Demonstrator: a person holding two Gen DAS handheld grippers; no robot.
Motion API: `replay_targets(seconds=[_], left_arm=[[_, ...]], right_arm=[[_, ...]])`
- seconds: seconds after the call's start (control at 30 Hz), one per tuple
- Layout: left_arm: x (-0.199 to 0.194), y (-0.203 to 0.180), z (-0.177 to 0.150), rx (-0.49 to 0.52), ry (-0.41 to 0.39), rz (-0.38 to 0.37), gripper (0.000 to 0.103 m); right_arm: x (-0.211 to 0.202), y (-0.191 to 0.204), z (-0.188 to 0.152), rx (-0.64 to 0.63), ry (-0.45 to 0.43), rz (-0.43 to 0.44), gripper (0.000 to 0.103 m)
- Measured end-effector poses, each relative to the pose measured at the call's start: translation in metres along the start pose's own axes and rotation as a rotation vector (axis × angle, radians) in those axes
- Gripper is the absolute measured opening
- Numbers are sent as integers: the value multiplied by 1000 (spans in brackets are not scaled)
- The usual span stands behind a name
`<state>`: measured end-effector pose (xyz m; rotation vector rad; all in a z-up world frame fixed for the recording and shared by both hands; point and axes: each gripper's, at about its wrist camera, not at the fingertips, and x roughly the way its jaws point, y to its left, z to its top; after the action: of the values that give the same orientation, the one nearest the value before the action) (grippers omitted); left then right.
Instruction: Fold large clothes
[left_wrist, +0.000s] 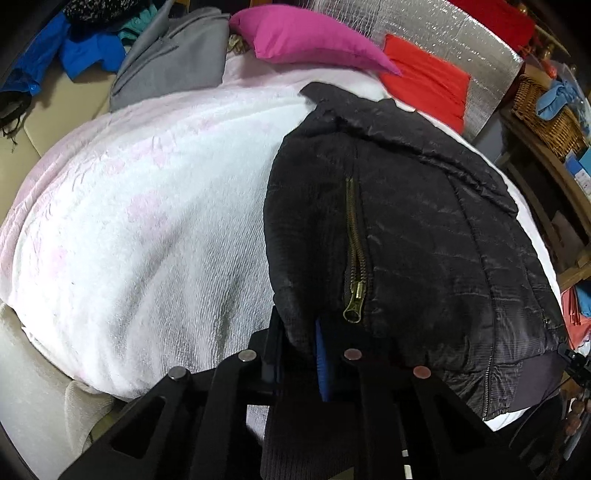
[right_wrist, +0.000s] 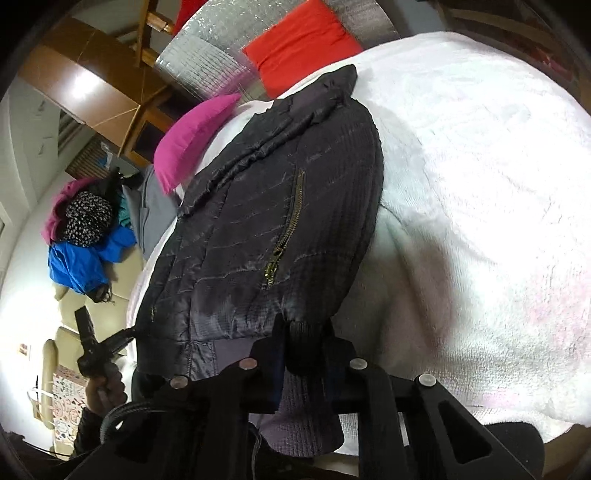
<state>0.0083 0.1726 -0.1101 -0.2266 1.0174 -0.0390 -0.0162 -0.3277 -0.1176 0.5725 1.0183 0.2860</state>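
Observation:
A black quilted jacket (left_wrist: 406, 229) with brass pocket zippers lies on a white fluffy blanket (left_wrist: 147, 206), collar at the far end. My left gripper (left_wrist: 299, 343) is shut on the jacket's near hem corner, the fabric pinched between its fingers. In the right wrist view the jacket (right_wrist: 266, 221) lies lengthwise, and my right gripper (right_wrist: 304, 343) is shut on its ribbed hem at the other near corner. The left gripper (right_wrist: 92, 347) and the hand holding it show at the left of that view.
A pink cushion (left_wrist: 303, 37) and a red cushion (left_wrist: 428, 81) lie at the far end against a silver foil panel (left_wrist: 461, 40). A grey garment (left_wrist: 173, 59) and blue clothes (left_wrist: 85, 51) are piled at far left. A wicker basket (left_wrist: 546, 114) stands right.

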Motion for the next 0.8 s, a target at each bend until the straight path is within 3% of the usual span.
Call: replay_targets(seconds=[0.07,0.17,0.2,0.23,0.33,0.43,0.47,0.5,0.57,0.8], left_arm=[[7,4,-3,-11,21,4,20],[7,5,-5,-17,16,2,25],[7,5,-5,-15,17,1,29],[9,5,-5,-14,21,1,32],[15,3,-4,-15,30,-1,39],[21,-1,-2,-10,30,5,40],[23,-3,0,-7,33,8,38],[23,-4,1,-1,32,14,26],[20,-4,3,9,25,12,18],[-9,-7,0,36,-25,-5,14]], right_arm=[[8,-1,-3,5,23,-18,23],[6,-4,-4,32,9,11,40],[5,-3,-4,29,1,12,53],[6,-2,-4,25,-2,10,57],[10,0,-3,16,6,-3,58],[18,-3,-2,24,18,-9,54],[20,-2,-1,16,21,-22,47],[22,-2,-1,8,29,-40,30],[19,-3,0,16,36,-13,21],[-3,11,4,-21,14,0,15]])
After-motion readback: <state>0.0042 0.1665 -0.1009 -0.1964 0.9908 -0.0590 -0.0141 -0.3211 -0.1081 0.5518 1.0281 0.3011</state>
